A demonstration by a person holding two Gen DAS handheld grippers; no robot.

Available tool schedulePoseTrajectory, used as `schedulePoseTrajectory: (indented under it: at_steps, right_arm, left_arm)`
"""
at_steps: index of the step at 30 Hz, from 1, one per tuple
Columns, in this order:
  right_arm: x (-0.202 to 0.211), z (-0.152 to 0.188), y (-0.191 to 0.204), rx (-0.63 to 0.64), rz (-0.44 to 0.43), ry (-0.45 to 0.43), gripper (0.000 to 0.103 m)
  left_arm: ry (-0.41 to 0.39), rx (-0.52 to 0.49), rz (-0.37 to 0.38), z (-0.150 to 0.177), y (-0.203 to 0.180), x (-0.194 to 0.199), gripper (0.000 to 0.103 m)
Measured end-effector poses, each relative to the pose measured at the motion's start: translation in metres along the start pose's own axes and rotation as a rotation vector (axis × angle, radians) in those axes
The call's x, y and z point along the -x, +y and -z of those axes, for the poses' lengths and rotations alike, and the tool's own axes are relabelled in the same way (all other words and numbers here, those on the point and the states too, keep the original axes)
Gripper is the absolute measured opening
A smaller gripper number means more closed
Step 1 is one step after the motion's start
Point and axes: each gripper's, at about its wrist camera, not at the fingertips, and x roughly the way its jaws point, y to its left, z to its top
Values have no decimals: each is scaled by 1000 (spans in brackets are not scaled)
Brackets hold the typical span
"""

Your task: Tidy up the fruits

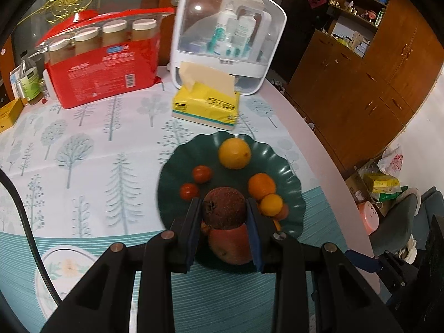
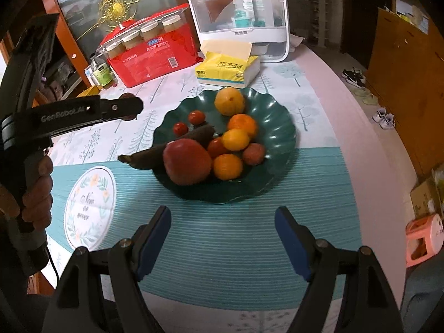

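"GenRobot.AI" reads along the left gripper, and "New" sits in the round floral motif on the teal mat. The red pack of capped jars carries a barcode and print too small to read; same for the yellow tissue box.

Left gripper is clamped on a dark brown, speckled, roundish fruit, held above the near edge of the green plate. Right gripper hangs released over the striped mat, jaws wide, just short of the plate.

On that scalloped plate: a big red apple at the near left, a dark banana poking over the left rim, two cherry tomatoes, several oranges, a yellow one at the far side.

Beyond, a white box with a clear lid holds bottles; the surface wears a tree-print cloth.
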Motion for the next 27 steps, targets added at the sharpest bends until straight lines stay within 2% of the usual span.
schedulePoseTrajectory:
  at_steps: [13,17,19,21,27]
  right_arm:
    - [-13,-9,-50,70,13,24,79]
    - [-19,-10,-57,71,10,34,80]
    - [-21,-10,-58,66,3,41,81]
    - [-21,-9,-59,60,-8,45,82]
    - [-16,-4,-55,45,-24,44,87]
  left_arm:
    - [22,38,-24,-13,-32,-51,31]
    - [16,49,-56,-13,-33,-53,51]
    - [10,56,-72,-12,-31,-49,56]
    - [9,71,-86,-10,-28,-44,66]
    - [1,111,-120,10,-16,-16,80]
